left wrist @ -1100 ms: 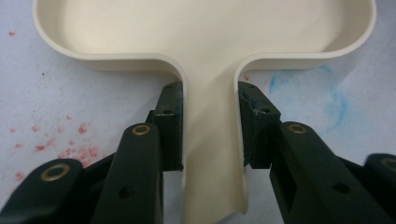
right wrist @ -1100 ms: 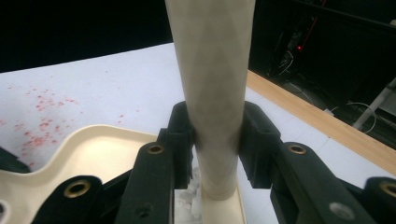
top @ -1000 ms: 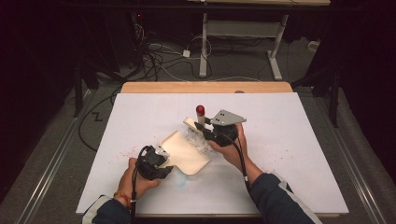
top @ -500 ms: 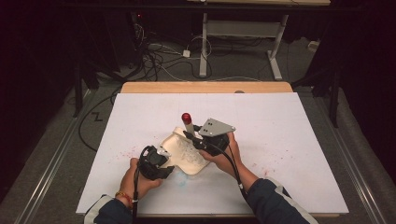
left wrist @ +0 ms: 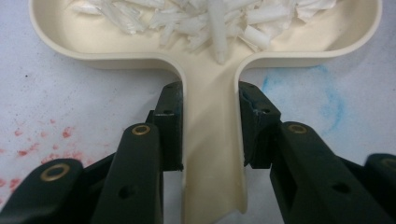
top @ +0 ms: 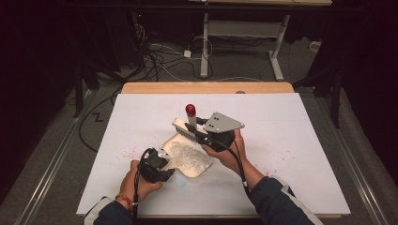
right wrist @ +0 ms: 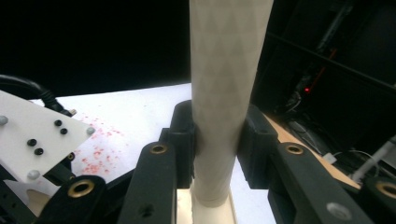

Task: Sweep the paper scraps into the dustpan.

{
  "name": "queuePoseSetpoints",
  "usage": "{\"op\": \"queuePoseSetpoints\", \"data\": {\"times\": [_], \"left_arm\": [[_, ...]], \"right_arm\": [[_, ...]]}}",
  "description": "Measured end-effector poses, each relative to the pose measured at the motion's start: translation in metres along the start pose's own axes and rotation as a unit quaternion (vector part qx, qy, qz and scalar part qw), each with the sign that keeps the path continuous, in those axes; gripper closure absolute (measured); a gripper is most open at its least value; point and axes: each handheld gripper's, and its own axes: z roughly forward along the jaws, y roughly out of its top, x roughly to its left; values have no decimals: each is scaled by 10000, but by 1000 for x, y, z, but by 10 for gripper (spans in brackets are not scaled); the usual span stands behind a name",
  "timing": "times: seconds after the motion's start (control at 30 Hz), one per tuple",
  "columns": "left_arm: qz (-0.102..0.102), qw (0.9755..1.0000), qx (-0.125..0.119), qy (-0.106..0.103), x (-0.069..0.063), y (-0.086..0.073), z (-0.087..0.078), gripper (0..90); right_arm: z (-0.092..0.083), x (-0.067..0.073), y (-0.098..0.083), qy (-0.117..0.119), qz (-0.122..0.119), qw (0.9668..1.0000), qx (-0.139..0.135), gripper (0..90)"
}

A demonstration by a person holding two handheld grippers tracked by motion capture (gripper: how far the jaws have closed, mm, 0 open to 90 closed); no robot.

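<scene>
Grip first: the left gripper is clamped on the stem-like handle of the cream dustpan, its two black pads pressing the handle's side walls low in the left gripper view. The right gripper is clamped on the pale, faintly patterned handle of the brush, which rises through the middle of the right gripper view.

In the high view the dustpan lies just left of centre on the white table sheet, with the left gripper at its lower-left end. The right gripper holds the brush over the pan's upper edge, red cap uppermost, bristles at the pan's far rim.

The left gripper view alone makes out the white shreds heaped in the pan along the top of the frame, plus a blue smudge at right and red specks at left. The right gripper view alone gives the handle's texture. The high view alone shows both forearms and the brush's head.
</scene>
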Motion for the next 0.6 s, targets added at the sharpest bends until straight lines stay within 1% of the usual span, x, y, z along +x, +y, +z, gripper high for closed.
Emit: {"op": "queuePoseSetpoints", "data": {"times": [0.03, 0.2, 0.3, 0.33, 0.37, 0.5, 0.6], "left_arm": [[5, 10000, 2, -1, 0, 0, 0, 630], [26, 10000, 5, 16, -1, -1, -1, 631], [13, 10000, 10, -9, -1, -3, -2, 630], [22, 10000, 9, -7, -1, -3, -2, 630], [18, 10000, 4, -3, -1, -4, -2, 630], [-9, 10000, -5, -12, -1, -5, -2, 631], [-38, 10000, -8, -4, -1, -5, -2, 631]], "right_arm": [[0, 0, 0, 0, 0, 10000, 0, 711], [-21, -14, 0, -198, 144, 9997, 64, 711], [-32, -19, -5, -301, 242, 9991, 196, 710], [-39, -22, -10, -360, 234, 9985, 327, 711], [-39, -22, -10, -360, 234, 9985, 327, 711], [-57, -26, -19, -474, 277, 9971, 524, 711], [-73, -26, -25, -427, 333, 9963, 669, 711]]}}
